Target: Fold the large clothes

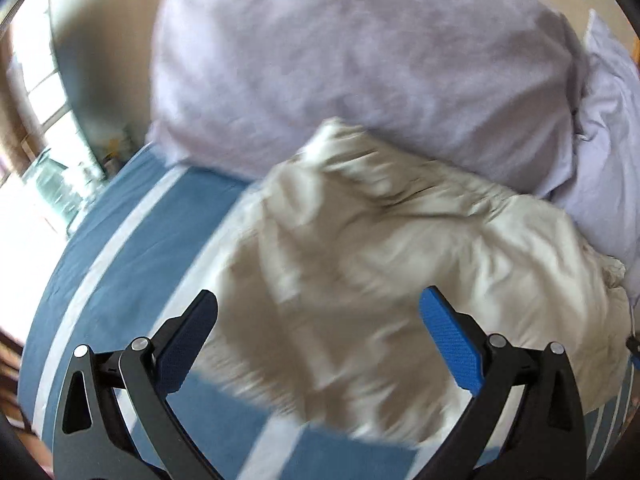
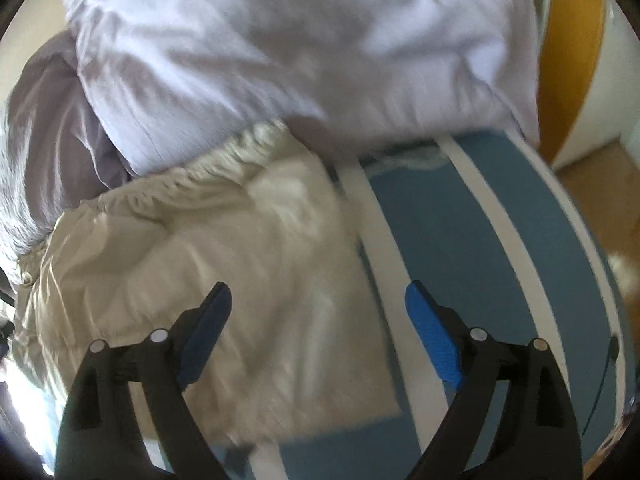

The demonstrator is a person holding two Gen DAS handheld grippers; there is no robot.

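On the bed's blue, white-striped sheet (image 1: 132, 248) lies a cream garment (image 1: 380, 264), rumpled, its gathered edge tucked against a pale lilac duvet (image 1: 340, 60) heaped behind. Both views are blurred. Left tongs (image 1: 318, 308) hang above the garment, spread wide and empty. Right tongs (image 2: 318, 300) likewise stand apart, gripping nothing, over the garment's edge and a white stripe.
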